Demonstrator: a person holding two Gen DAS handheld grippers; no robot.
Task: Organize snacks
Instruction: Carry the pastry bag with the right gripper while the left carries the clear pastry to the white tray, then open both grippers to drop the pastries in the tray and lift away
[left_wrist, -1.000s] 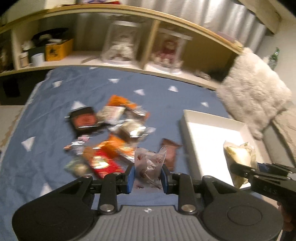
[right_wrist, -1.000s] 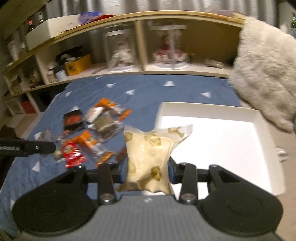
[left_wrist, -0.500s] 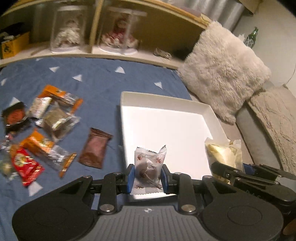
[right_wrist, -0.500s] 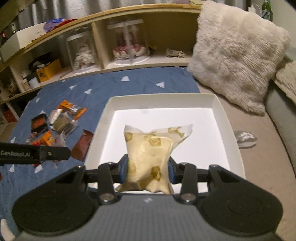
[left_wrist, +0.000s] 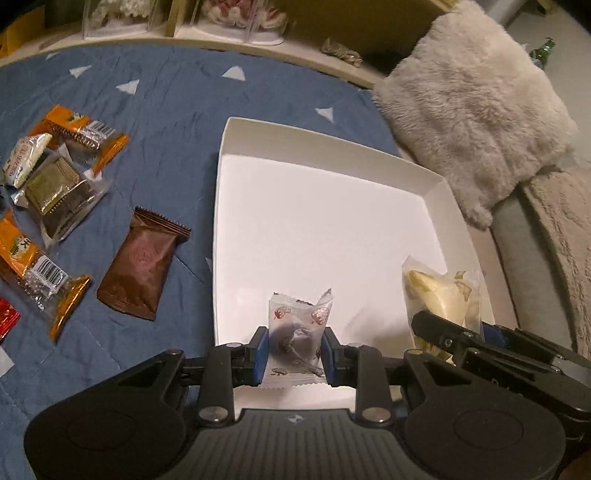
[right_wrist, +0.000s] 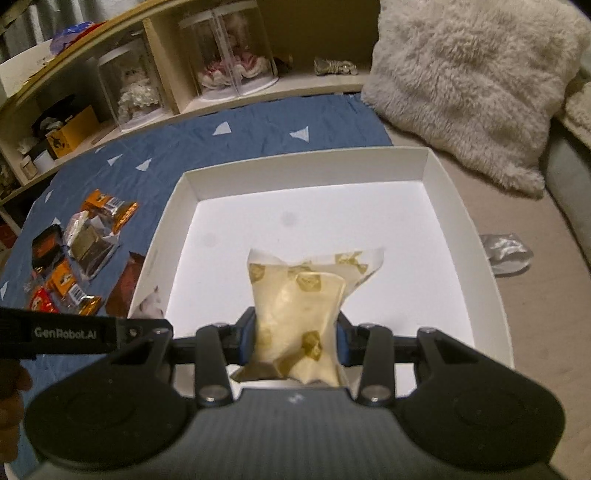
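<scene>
2 claws (left_wrist: 294, 350) (right_wrist: 295, 341), 2 gripped packets (left_wrist: 297, 336) (right_wrist: 297, 321)

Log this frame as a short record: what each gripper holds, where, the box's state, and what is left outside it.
left gripper: shut on clear packet, over near edge of white box
right gripper: shut on yellow packet, over the box
box contents: nothing lying on its floor yet
left outside: brown packet nearest the box, orange packets and others further left on blue blanket
beside box, other side: silver wrapper, fluffy cushion
</scene>
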